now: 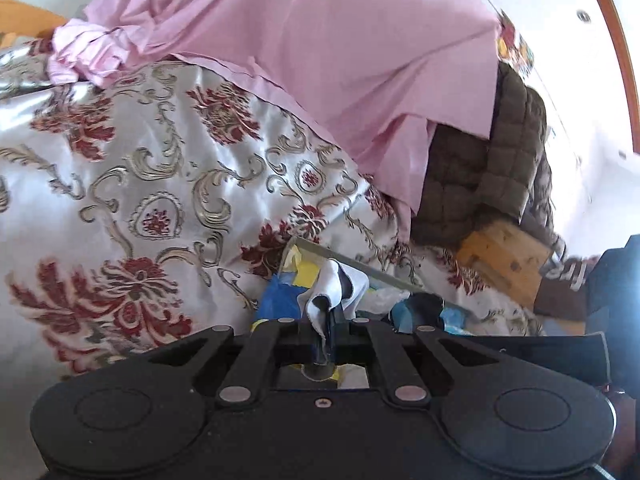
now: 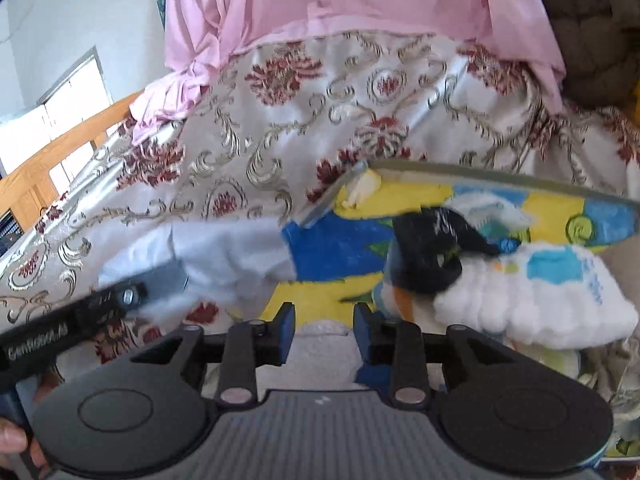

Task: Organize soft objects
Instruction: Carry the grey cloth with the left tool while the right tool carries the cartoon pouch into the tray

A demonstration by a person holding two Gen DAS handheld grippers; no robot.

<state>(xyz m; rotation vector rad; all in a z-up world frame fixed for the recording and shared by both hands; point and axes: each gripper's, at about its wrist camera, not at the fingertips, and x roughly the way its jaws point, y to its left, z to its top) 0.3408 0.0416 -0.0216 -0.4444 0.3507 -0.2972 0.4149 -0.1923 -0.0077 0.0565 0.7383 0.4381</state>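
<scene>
Currently mid-carry, by my read: one soft item is lifted and not yet placed.

Bed [image 2: 280,128], under a floral satin cover, is the landmark. Pink sheet [image 1: 320,48] lies over its far part; a brown quilted throw [image 1: 480,176] sits at the sheet's right end. Nearer the cameras, a bright blue-and-yellow mat [image 2: 332,252] lies on the cover. On the mat's right part are a white padded piece [image 2: 540,312] with blue patches and a black item [image 2: 432,256] touching it; blurred, so what they are I cannot tell.

Left gripper [image 1: 326,320]: jaws clenched on a white cloth [image 1: 340,284], which sticks up crumpled between them. In the right wrist view the same cloth [image 2: 224,260] hangs over the mat's left edge, with the left gripper's body below it.

Right gripper [image 2: 324,328]: jaws released, gap clear, nothing between them. It hovers over the mat's near edge, the black item just right of it.

Next, as I judge it: cloth needs a destination, likely grouped with the pieces on the mat. Limp fabric, so lower it until it rests before releasing. Right gripper is free to take the black item; go in low, or it snags the padding beside it.
</scene>
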